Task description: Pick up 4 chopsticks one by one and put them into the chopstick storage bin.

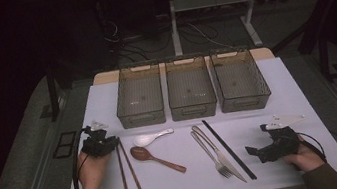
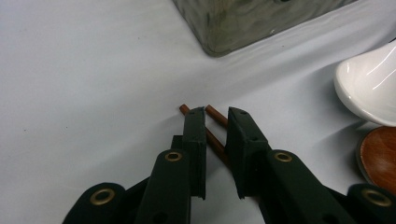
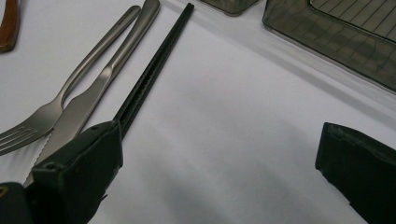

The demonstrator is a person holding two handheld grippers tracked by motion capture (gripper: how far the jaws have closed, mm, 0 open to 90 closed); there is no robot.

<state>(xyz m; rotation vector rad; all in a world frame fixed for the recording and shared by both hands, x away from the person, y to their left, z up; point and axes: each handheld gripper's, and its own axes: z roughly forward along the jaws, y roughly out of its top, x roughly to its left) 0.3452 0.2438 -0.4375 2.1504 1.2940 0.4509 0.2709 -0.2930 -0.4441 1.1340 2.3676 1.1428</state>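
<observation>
Two brown chopsticks (image 2: 211,133) — left tool (image 2: 216,114) closing.

Your left gripper (image 1: 106,145) sits low at the table's left, jaws narrowed to a slim gap, hand (image 1: 90,169) behind it. Your right gripper (image 1: 253,151) rests at the right, jaws spread wide, pointing left.

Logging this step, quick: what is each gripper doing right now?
Left gripper: open, jaws nearly closed around one brown chopstick, not yet pressing it.
Right gripper: wide open, holding nothing, beside the black chopsticks.
</observation>
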